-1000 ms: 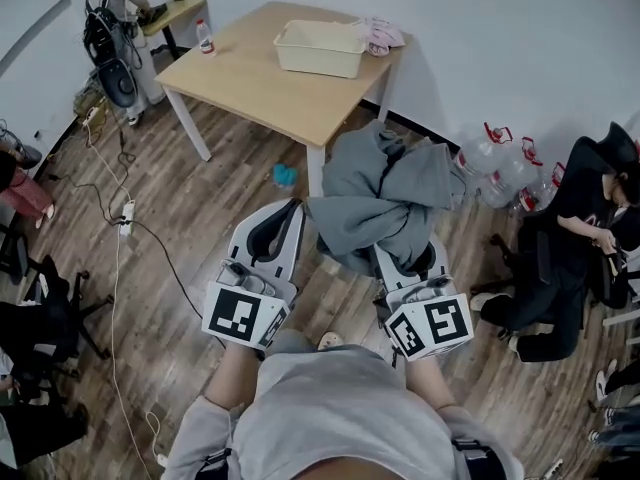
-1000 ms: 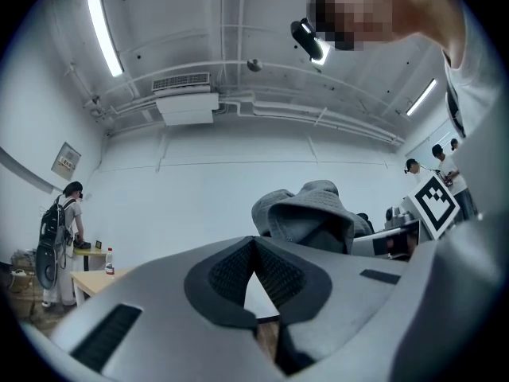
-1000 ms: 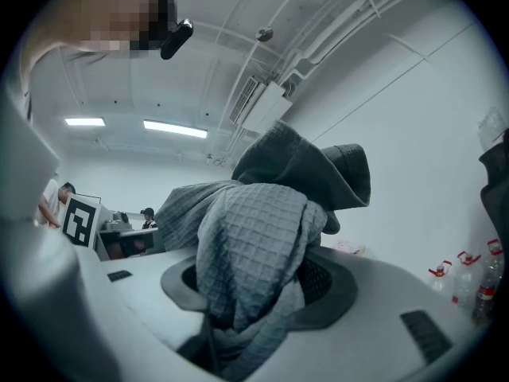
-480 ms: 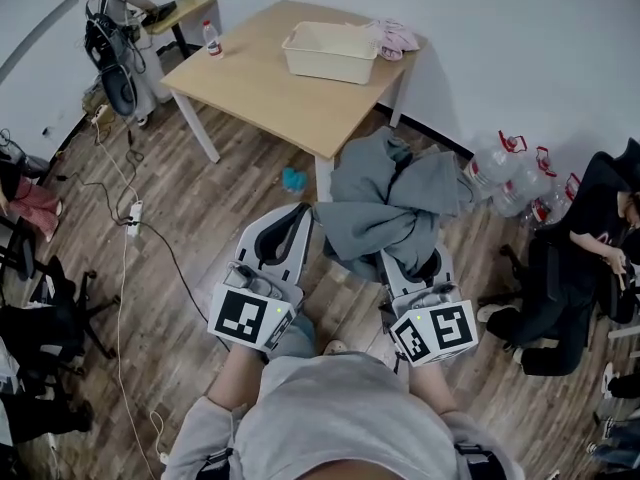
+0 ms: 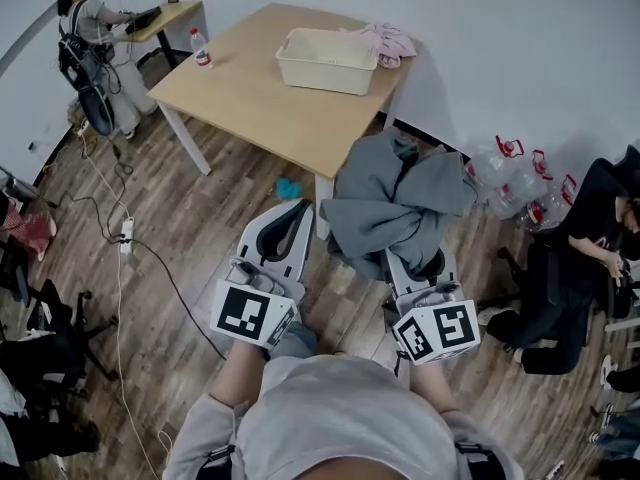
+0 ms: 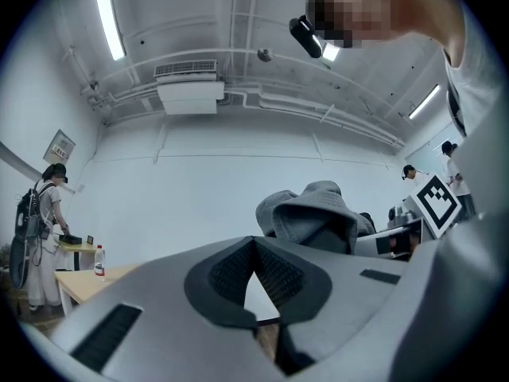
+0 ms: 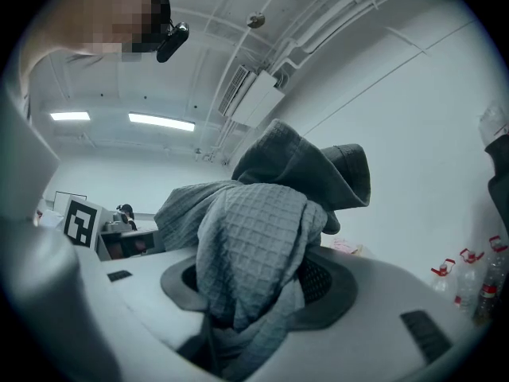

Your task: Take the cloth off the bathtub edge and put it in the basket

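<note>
Right gripper view: R gripper (image 7: 253,286) is clamped on a thick wad of grey waffle cloth (image 7: 250,241). The bulk keeps the jaws fairly wide, and the fabric fills the gap btwn the pads & heaps up over the tips. Left gripper view: L gripper (image 6: 254,243) has its tips together w/ only a thin wedge of gap behind them, nothing in it. Head view: the cloth hangs off the R gripper over the wood floor (image 5: 200,218), just by the table (image 5: 250,93) corner. The cream basket (image 5: 325,73) sits on the table's far side, well apart from the cloth.

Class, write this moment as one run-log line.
right gripper: shut on cloth | left gripper: shut, empty | basket: on table, cloth not yet in
</note>
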Motion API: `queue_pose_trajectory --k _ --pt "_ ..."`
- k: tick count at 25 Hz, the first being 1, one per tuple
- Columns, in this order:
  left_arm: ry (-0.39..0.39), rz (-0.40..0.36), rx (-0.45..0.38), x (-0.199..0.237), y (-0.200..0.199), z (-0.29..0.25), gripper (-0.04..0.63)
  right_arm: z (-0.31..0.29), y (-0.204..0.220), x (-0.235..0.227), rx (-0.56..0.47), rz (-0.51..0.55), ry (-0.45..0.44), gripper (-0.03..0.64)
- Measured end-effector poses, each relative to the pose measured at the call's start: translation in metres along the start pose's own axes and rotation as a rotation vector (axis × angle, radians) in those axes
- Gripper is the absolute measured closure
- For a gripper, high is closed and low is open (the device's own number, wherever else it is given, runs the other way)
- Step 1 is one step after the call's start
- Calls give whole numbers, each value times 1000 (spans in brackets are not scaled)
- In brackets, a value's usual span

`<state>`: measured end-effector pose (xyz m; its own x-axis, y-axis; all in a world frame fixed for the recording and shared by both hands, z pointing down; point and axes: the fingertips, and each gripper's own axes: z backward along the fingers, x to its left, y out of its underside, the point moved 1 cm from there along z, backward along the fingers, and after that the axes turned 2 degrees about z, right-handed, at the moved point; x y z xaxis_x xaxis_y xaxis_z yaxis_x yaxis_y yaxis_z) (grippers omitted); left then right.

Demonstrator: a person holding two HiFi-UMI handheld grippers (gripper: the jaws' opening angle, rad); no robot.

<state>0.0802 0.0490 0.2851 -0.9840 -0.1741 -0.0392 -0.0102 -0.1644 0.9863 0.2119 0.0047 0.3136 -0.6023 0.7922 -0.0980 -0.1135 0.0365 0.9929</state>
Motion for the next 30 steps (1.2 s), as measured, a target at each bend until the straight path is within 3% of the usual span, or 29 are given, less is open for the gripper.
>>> queue_pose_trajectory --k 18,30 --pt "104 2 -13 148 11 -38 598 -139 15 41 -12 0 96 399" --pt "134 30 -12 202 22 -45 598 -187 23 62 6 6 121 399"
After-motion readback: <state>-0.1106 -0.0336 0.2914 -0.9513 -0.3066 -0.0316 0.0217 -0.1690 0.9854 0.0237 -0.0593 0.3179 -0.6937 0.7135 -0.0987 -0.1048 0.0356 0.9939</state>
